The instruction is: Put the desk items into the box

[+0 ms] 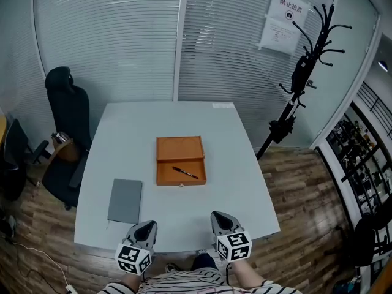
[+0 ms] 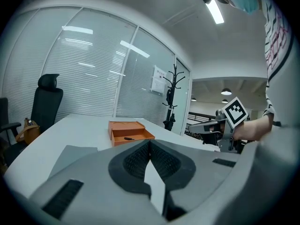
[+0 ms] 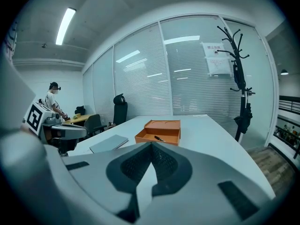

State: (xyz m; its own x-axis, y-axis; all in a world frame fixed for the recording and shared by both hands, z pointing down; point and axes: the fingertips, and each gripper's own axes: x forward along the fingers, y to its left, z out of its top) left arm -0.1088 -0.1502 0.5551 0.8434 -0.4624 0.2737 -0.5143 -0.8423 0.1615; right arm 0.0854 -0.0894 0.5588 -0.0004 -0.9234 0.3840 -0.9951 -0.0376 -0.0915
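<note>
An open orange box (image 1: 180, 160) lies in the middle of the white table (image 1: 226, 133), its lid laid back flat. A black pen (image 1: 185, 173) rests inside its near half. A grey notebook (image 1: 125, 200) lies flat at the front left. My left gripper (image 1: 143, 230) and right gripper (image 1: 221, 219) hover at the table's front edge, both shut and holding nothing. The left gripper view has the box (image 2: 129, 131), pen (image 2: 129, 138) and notebook (image 2: 68, 154) beyond the shut jaws. From the right gripper view the box (image 3: 160, 131), pen (image 3: 159, 138) and notebook (image 3: 108, 143) lie ahead.
A black office chair (image 1: 68, 112) stands at the table's left side. A black coat rack (image 1: 300, 72) stands off the far right corner. Glass walls with blinds (image 1: 122, 41) close the back. A person (image 3: 54, 101) stands far off at a desk.
</note>
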